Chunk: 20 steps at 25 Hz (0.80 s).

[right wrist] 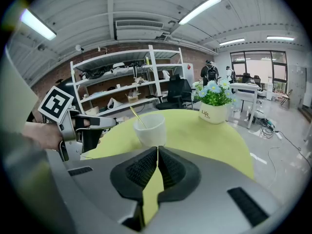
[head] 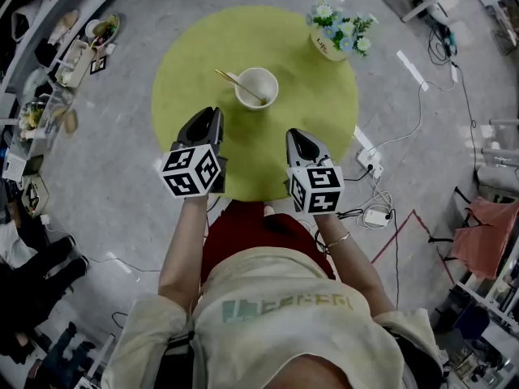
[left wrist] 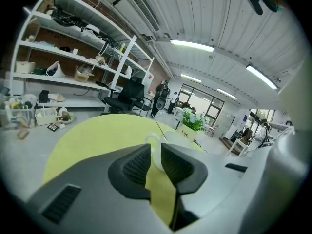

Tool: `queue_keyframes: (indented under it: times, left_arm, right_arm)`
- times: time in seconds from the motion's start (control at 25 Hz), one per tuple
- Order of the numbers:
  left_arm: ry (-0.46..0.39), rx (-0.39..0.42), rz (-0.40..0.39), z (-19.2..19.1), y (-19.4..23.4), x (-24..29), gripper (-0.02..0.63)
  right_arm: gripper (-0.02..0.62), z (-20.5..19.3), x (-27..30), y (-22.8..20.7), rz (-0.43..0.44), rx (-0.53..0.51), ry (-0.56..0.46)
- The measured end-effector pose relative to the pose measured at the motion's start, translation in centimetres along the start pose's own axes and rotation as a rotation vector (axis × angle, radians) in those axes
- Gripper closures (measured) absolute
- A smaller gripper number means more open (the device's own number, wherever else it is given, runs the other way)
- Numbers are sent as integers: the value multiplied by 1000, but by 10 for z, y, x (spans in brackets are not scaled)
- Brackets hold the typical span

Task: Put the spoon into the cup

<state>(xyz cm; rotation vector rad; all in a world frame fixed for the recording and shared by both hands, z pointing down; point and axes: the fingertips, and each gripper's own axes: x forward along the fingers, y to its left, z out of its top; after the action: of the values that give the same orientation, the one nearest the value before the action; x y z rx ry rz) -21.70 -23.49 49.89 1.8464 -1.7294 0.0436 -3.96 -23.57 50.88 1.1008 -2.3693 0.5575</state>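
Note:
A white cup stands near the middle of the round yellow-green table. A thin spoon rests inside it, its handle leaning out to the upper left. Both grippers hover over the table's near edge, short of the cup and holding nothing. My left gripper shows a narrow gap between its jaws. My right gripper has its pads pressed together. In the left gripper view the cup and spoon sit just beyond the left gripper. From the right gripper, the cup and spoon lie straight ahead.
A white pot of flowers stands at the table's far right edge. Cables and a power strip lie on the floor to the right. Shelves and an office chair stand behind the table. The left gripper is at the left of the right gripper view.

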Motion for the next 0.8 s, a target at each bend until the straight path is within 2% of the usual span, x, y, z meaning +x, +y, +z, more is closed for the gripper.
queue_keyframes:
  times: [0.32,0.8]
  left_arm:
    - [-1,24,9,-12,-16,-24,562]
    - [24,131,-8,-47,-62,-67,581]
  right_arm:
    - [558,-12,-25,2,2,4,-16]
    - [558,-33,-72,0,7,3,-52]
